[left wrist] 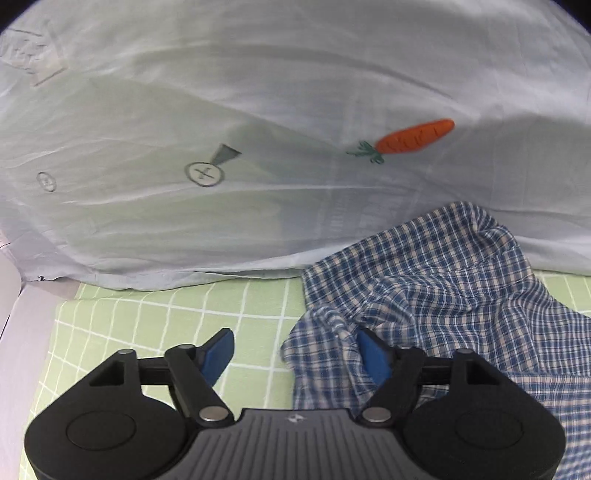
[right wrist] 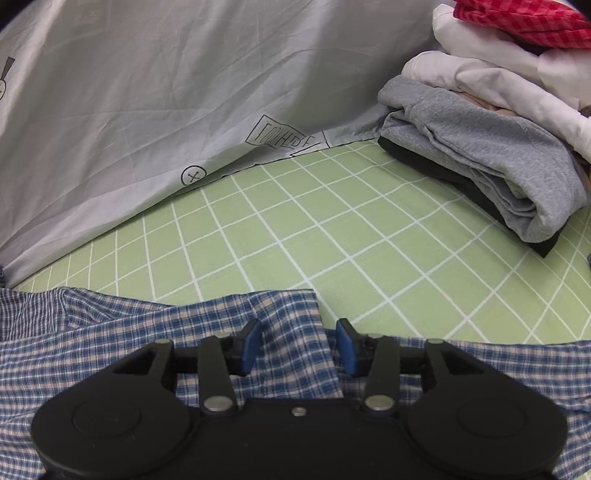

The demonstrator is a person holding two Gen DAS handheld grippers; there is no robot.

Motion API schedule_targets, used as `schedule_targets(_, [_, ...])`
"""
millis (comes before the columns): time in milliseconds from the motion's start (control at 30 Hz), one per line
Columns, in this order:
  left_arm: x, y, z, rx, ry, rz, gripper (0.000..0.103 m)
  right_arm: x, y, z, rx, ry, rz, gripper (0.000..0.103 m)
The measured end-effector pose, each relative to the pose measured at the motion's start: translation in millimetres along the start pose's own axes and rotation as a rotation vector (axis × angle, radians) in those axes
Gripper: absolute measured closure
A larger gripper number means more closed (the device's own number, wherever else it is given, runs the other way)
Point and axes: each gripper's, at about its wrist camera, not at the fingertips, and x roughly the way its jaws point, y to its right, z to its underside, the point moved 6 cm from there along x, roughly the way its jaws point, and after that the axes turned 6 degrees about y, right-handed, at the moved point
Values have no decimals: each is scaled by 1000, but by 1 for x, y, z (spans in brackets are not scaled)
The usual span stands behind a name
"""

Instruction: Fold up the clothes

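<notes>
Blue-and-white plaid shirt (right wrist: 110,354) lies rumpled at the near edge of the green grid sheet (right wrist: 332,229). In the right wrist view, the right gripper (right wrist: 299,343) sits over the shirt with its jaws parted; a fold of plaid runs between the blue pads (right wrist: 249,347) but neither pad presses it, so released. In the left wrist view, the left gripper (left wrist: 295,354) is spread wide, released too: its right pad (left wrist: 373,354) rests against the shirt's (left wrist: 443,295) bunched left edge, its left pad over bare sheet (left wrist: 166,325). The shirt's far hem runs roughly level across the right view. Beyond the hem lies open grid sheet, broad and flat, the clearest room. Far right, a folded stack: grey garment (right wrist: 480,162) lowest over a dark layer, white pieces (right wrist: 498,74) above, red check (right wrist: 524,26) on top. Far left and behind, a pale grey cloth (right wrist: 147,92) with printed marks drapes down onto the sheet; the left view shows a carrot print (left wrist: 413,138) on it.
</notes>
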Motion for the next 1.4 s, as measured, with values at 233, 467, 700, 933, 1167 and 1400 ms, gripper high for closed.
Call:
schedule_targets(233, [-64,-24,65,35,-51,13,22,-25,-4,2,12,58,-52,97])
schedule_targets(467, [-110,-27,131,32,-134,91,22,-83,-48,0,-46,181,-159,99])
schedule_targets(700, [-138,-7,191,105,-204,133,22,-156,-140,62,-274,180,-446,99])
schedule_targets(933, [-154,-8,202,113,-193,168,22,-166,-185,171,-414,-85,-529,98])
schedule_targets(1167, [-163,1,181,87,-149,232,22,-182,-153,159,-315,-32,-472,40])
schedule_targets(1400, [-175,61,168,93,-100,453,22,-161,-66,141,-218,60,-92,0])
